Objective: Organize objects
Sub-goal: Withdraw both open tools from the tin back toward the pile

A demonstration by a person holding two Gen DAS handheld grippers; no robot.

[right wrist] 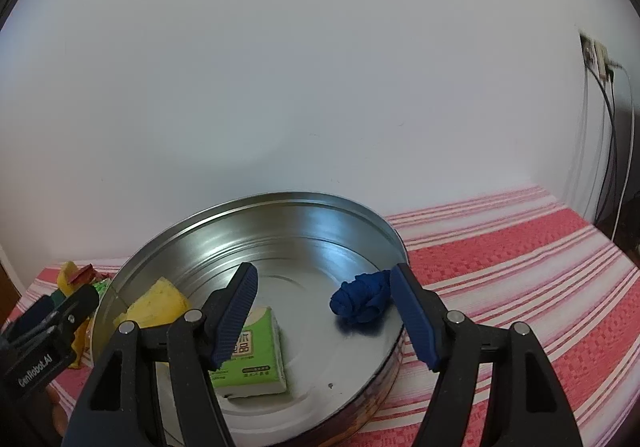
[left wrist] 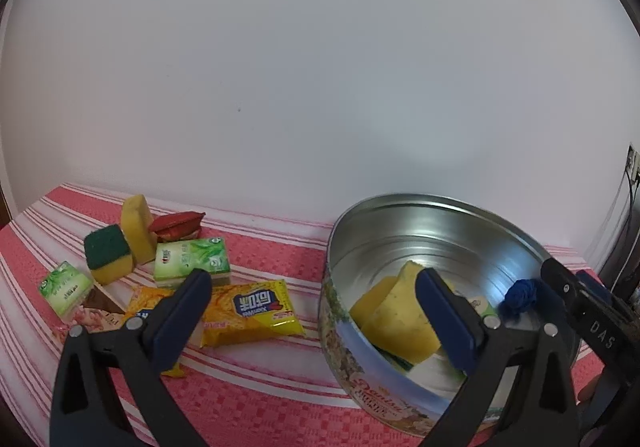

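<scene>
Reaching past the tin (left wrist: pixel 400 215) rim risks tipping it, since the left gripper (left wrist: pixel 316 311) straddles its wall, jaws released and empty. The right gripper (right wrist: pixel 324 311) hangs over the tin, also released, with the blue cloth (right wrist: pixel 362 297) lying inside beside its right finger. Only the left view shows snack packets (left wrist: pixel 252 309) and sponges (left wrist: pixel 108 253) outside the tin.

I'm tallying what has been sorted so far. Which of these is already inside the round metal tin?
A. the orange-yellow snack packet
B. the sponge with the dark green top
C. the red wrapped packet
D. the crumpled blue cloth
D: the crumpled blue cloth lies on the floor of the round metal tin, by its right wall.
</scene>
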